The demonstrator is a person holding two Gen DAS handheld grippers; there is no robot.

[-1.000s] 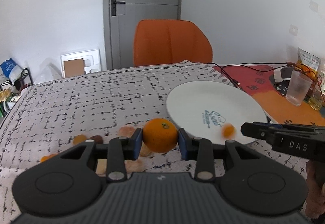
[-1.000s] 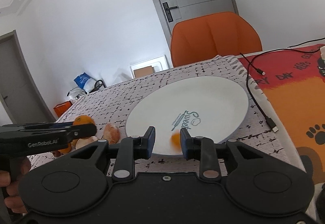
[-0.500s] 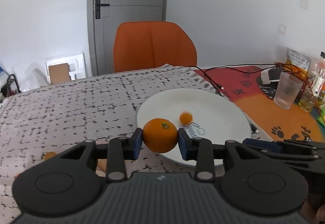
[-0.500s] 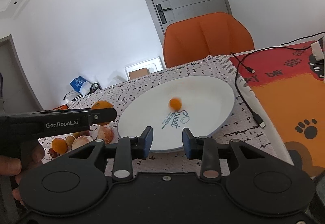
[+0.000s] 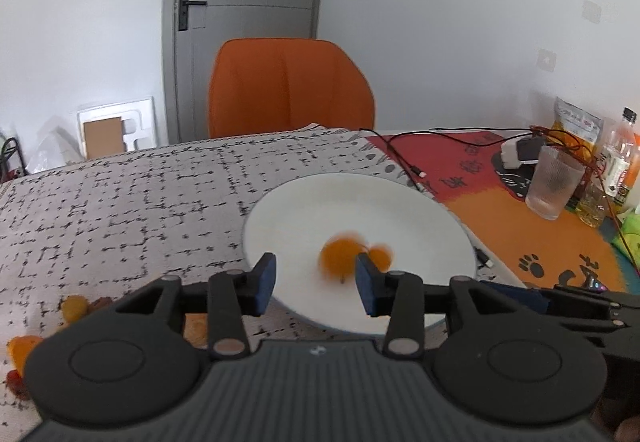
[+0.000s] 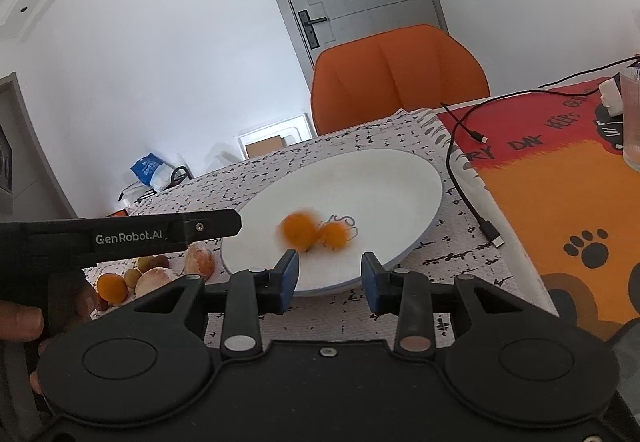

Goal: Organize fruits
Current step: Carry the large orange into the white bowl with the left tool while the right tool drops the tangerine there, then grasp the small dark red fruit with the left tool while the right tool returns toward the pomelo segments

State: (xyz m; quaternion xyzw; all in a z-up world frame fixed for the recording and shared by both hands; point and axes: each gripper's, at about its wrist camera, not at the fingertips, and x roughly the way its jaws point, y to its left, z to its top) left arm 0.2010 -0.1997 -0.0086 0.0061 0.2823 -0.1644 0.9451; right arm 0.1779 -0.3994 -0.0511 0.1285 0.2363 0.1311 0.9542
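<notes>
Left wrist view: left gripper (image 5: 316, 284) jaws opening, nothing between the pads; the blurred orange (image 5: 339, 256) lies on the white plate (image 5: 432, 226) just beyond the right pad, touching a small kumquat (image 5: 380, 257) (risk: it rolls off the rim). Right wrist view: right gripper (image 6: 330, 282) jaws opening, empty; both fruits ahead on the plate.

both grippers are matte black plastic, left gripper (image 5: 316, 280) and right gripper (image 6: 329, 278) each with blue finger pads, round silver pivot screws, and white "GenRobot.AI" lettering down the side
</notes>
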